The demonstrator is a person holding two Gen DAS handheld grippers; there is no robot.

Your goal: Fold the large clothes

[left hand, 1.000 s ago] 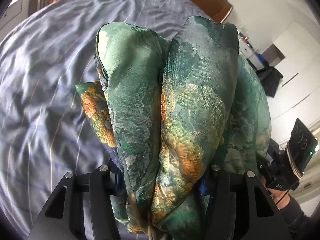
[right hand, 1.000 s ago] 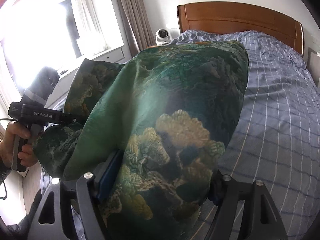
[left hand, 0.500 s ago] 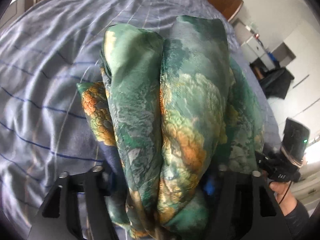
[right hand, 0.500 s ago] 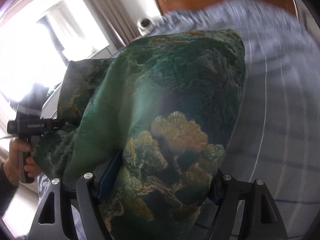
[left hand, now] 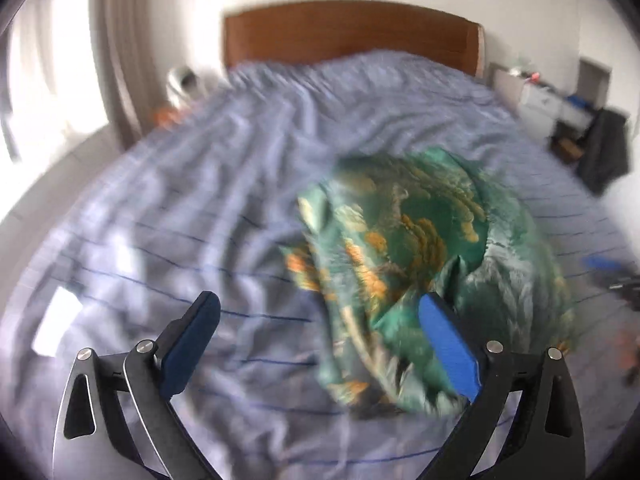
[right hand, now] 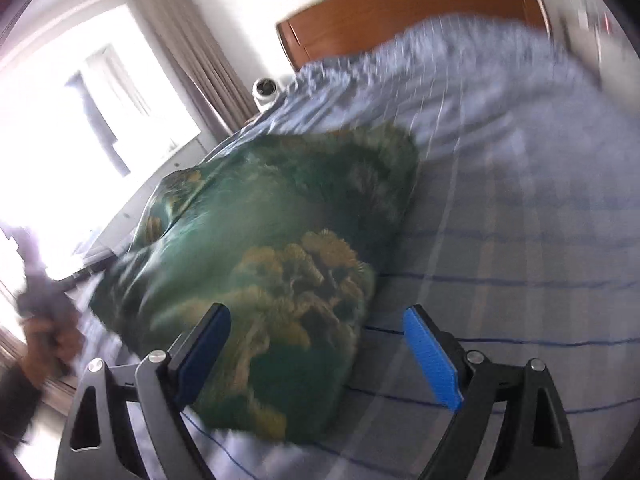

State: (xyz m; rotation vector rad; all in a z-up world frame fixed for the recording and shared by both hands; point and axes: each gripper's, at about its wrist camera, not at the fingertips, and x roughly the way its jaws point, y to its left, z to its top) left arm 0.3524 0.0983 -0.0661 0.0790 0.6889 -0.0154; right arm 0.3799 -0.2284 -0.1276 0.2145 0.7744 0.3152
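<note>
Jaws on my left gripper stand spread wide, having just been opening, and only the striped bedsheet shows in the gap between the two blue pads. The right-hand pad sits against the near edge of the green printed garment, though the blur keeps me from saying whether it touches the cloth or merely overlaps it in view. Nothing is pinched.

My right gripper has its jaws parted too, and they have just been opening as well. The near corner of the garment lies in the gap on the left-pad side, with bare sheet between the cloth and the right pad. The pads do not press on the fabric, so I read it as released.

Outward from the fingers, the garment lies on the bed as a bunched, roughly folded bundle, green with orange and gold patches, resting on the pale blue sheet with thin dark stripes. In the left wrist view it sits right of centre; in the right wrist view it sits left of centre.

Beyond it I see the wooden headboard, a curtain beside a bright window, and a small white camera by the bed's far corner. At the right view's left edge, a blurred hand grips a dark handle.
</note>
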